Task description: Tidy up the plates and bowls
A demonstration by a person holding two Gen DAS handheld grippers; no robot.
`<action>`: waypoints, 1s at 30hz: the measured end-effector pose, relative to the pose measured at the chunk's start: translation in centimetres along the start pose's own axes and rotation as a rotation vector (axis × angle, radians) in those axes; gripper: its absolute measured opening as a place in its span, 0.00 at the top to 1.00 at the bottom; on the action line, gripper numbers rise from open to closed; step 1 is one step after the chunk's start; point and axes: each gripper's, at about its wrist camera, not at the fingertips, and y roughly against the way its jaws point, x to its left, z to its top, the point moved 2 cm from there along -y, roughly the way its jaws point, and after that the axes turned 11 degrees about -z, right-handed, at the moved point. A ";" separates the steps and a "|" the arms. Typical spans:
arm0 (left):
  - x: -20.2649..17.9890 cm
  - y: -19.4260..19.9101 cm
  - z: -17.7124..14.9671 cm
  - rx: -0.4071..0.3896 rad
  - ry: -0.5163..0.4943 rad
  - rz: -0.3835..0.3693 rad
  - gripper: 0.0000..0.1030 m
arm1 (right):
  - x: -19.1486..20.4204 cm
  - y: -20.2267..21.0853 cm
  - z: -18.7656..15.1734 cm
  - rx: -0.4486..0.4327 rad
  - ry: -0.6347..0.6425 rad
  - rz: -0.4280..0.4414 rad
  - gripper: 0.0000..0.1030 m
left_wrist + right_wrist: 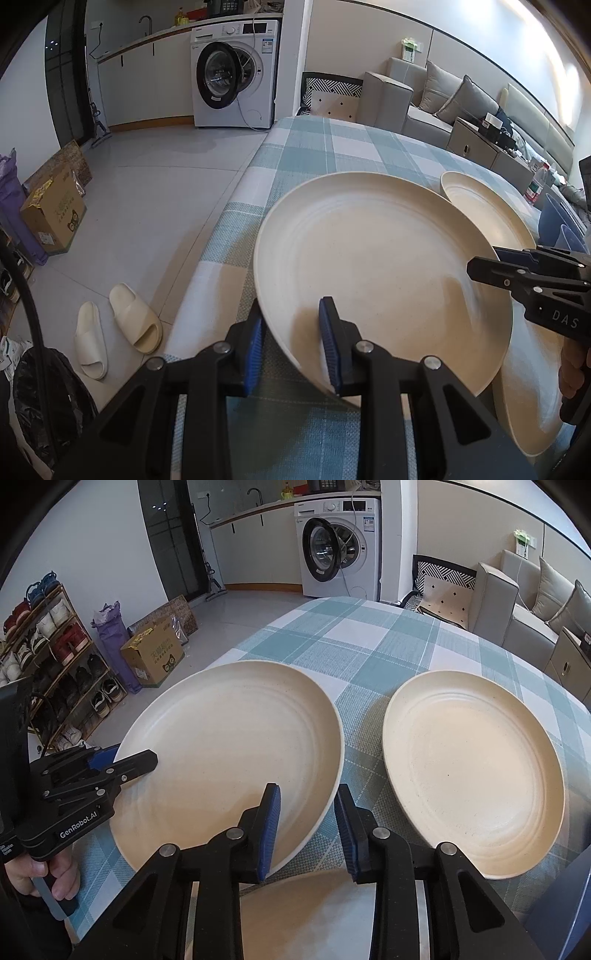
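Matt speckled cream plate (229, 746), perhaps plastic, woven checked tablecloth (369, 642)

Pale tiled floor (155, 206), white walls. Washing machine (340, 546) with door open beside the kitchen counter (258, 511). Grey sofa (443, 99) at right, shoe rack (48, 657) and cardboard box (155, 657) at left, slippers (118, 332) on floor. Surface carries blue-white checked cloth (369, 638)

3rd plate (317, 915) btm cut off | blue bowls (561, 229) mostly hidden
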 end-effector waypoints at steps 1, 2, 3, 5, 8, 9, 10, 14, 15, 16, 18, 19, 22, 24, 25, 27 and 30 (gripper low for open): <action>0.0 0.1 0.0 -0.002 0.000 0.000 0.74 | 0.0 0.1 0.0 -0.003 0.001 0.001 0.70; 0.0 0.2 0.1 -0.004 -0.001 0.001 0.74 | 0.1 0.2 0.0 -0.006 0.003 0.001 0.70; -0.1 0.3 0.1 -0.007 -0.002 0.001 0.74 | 0.1 0.3 0.0 -0.008 0.003 0.001 0.70; -0.2 0.5 0.2 -0.012 -0.002 0.001 0.74 | 0.0 0.3 0.0 -0.009 0.005 0.001 0.70; -0.3 0.9 0.3 -0.020 -0.004 -0.002 0.74 | 0.0 0.8 0.0 -0.016 0.003 0.000 0.70; -0.4 1.0 0.4 -0.024 -0.005 0.000 0.74 | 0.0 0.9 0.1 -0.018 0.002 0.002 0.70; -0.4 1.2 0.4 -0.026 -0.006 0.000 0.74 | 0.0 1.1 0.1 -0.020 0.002 0.002 0.70; -0.7 1.7 0.6 -0.037 -0.007 -0.001 0.74 | 0.0 1.7 0.0 -0.030 0.003 0.002 0.70; -0.7 1.8 0.6 -0.040 -0.008 -0.002 0.74 | 0.0 1.9 0.0 -0.034 0.002 0.001 0.70; -0.8 2.0 0.6 -0.043 -0.010 -0.002 0.74 | 0.0 2.1 0.0 -0.037 0.002 0.001 0.70; -1.0 2.2 0.7 -0.048 -0.014 -0.001 0.74 | -0.1 2.5 0.0 -0.043 0.000 0.002 0.70; -1.1 2.4 0.8 -0.052 -0.016 -0.002 0.74 | 0.0 2.7 0.0 -0.045 0.001 0.002 0.70; -1.4 2.9 0.9 -0.061 -0.023 -0.007 0.74 | -0.2 3.2 0.0 -0.053 -0.001 0.001 0.70; -1.6 3.1 1.0 -0.068 -0.028 -0.008 0.74 | -0.3 3.7 -0.1 -0.060 -0.004 0.002 0.70; -1.7 3.3 1.0 -0.069 -0.031 -0.010 0.74 | -0.5 3.8 -0.1 -0.062 -0.005 0.002 0.70; -1.9 3.5 1.0 -0.072 -0.036 -0.014 0.74 | -0.7 4.1 -0.2 -0.065 -0.011 0.001 0.70; -2.3 3.9 1.1 -0.079 -0.047 -0.016 0.74 | -0.8 4.6 -0.3 -0.070 -0.015 -0.005 0.70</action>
